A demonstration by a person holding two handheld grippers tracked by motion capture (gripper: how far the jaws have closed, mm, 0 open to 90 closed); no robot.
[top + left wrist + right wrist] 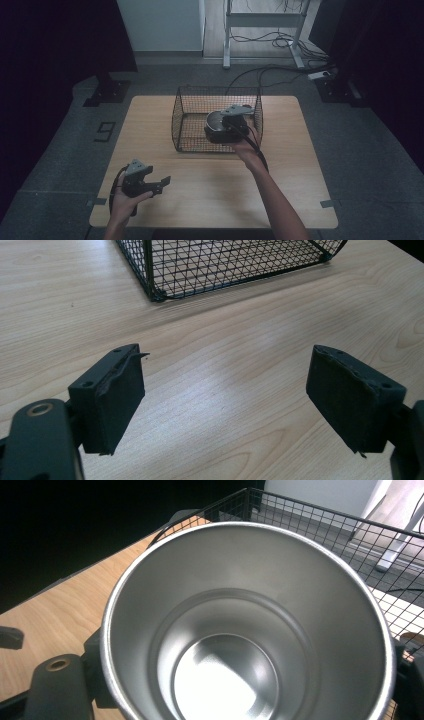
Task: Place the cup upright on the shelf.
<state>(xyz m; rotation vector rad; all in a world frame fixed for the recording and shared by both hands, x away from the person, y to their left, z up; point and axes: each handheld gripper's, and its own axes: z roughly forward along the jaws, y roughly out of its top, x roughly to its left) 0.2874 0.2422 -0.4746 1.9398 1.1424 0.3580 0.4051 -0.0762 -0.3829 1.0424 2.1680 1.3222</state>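
Observation:
A steel cup (216, 126) with a dark outside and a bright empty inside (240, 645) is held upright in the black wire basket (190, 112), near its front right corner. My right gripper (227, 131) is shut on the cup, its jaws on either side of the cup's wall. Whether the cup rests on the basket floor I cannot tell. My left gripper (157, 184) hovers over the table's front left, open, and its wide-apart pads (117, 400) have bare wood between them. The basket's near corner (155, 292) lies beyond the pads.
The wooden table (300, 165) carries the basket at its back middle. Beyond it stand a white desk frame (227, 35) and loose cables (280, 42) on the grey floor. Dark stands (107, 90) flank the table at the left and right.

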